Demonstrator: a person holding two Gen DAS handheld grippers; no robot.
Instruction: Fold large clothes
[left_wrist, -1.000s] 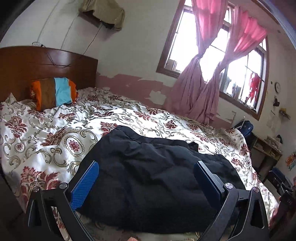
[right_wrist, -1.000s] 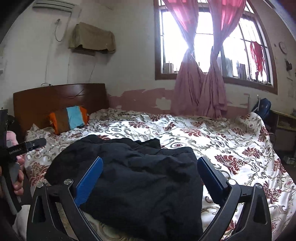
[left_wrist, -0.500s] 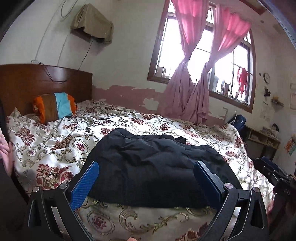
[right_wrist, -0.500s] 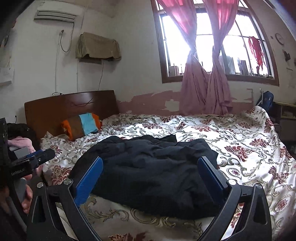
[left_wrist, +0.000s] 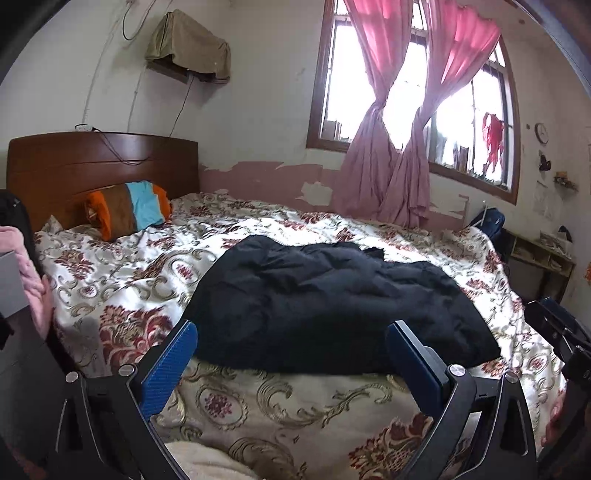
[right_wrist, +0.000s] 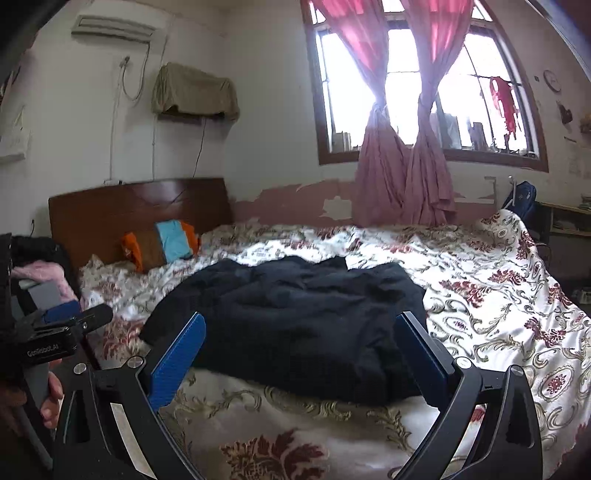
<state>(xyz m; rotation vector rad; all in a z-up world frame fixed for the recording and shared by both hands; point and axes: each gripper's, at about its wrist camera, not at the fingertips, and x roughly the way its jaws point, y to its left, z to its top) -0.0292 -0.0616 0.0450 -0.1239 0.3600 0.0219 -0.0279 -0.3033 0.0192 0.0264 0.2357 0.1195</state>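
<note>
On floral bedspread, black garment, air conditioner only right view

Daylight enters through the window, which is overexposed. Room interior is dim. Fisheye distortion bends both views; corners are vignetted black. The bedspread shows glare.

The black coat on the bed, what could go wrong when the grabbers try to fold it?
The black coat lies rumpled and bunched, so a pinch could catch several layers at once and fold it crooked. The flowery bedspread looks shiny and loose, so it might get grabbed too, or the coat may slide. Both the left hand-held gripper and the right hand-held gripper are open and away from the coat, so nothing holds it yet.
</note>
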